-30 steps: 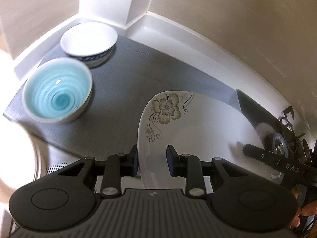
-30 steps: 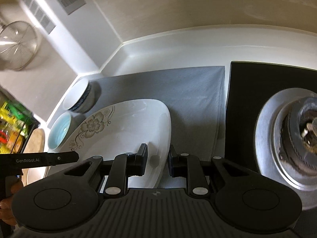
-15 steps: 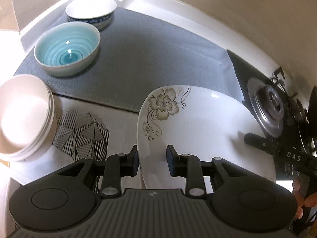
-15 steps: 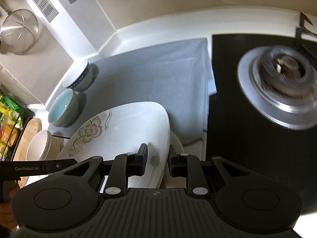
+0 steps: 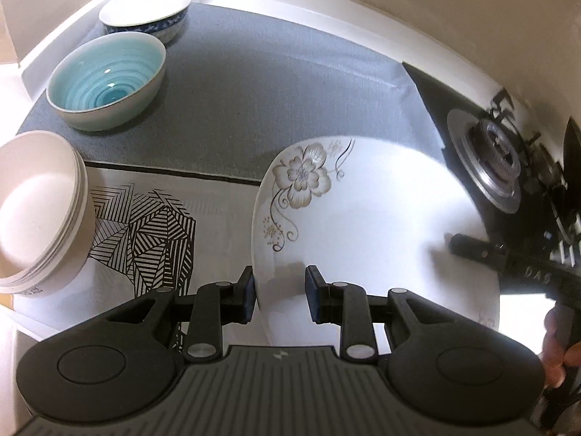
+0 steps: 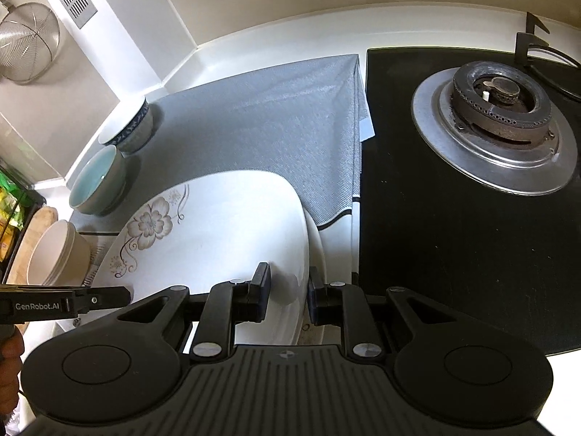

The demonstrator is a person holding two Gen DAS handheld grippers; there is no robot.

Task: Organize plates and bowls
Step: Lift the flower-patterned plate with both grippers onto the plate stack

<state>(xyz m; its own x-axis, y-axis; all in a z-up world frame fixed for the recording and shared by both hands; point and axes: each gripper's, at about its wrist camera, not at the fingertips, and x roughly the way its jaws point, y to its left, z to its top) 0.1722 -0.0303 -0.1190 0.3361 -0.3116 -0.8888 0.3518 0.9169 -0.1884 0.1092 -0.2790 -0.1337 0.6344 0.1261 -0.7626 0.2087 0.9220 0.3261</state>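
grey mat (image 5: 276, 83) centre free | bowls (image 5: 105, 76) crowd left | burner (image 6: 497, 123) right

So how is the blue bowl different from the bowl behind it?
The blue bowl is turquoise inside with dark rings running down to its middle; the bowl behind it is plain white inside. The blue bowl has a plain pale outside, while the white one has a dark blue pattern around its outside. The blue bowl sits nearer the stacked cream bowls. Both stand upright and empty on the grey mat.
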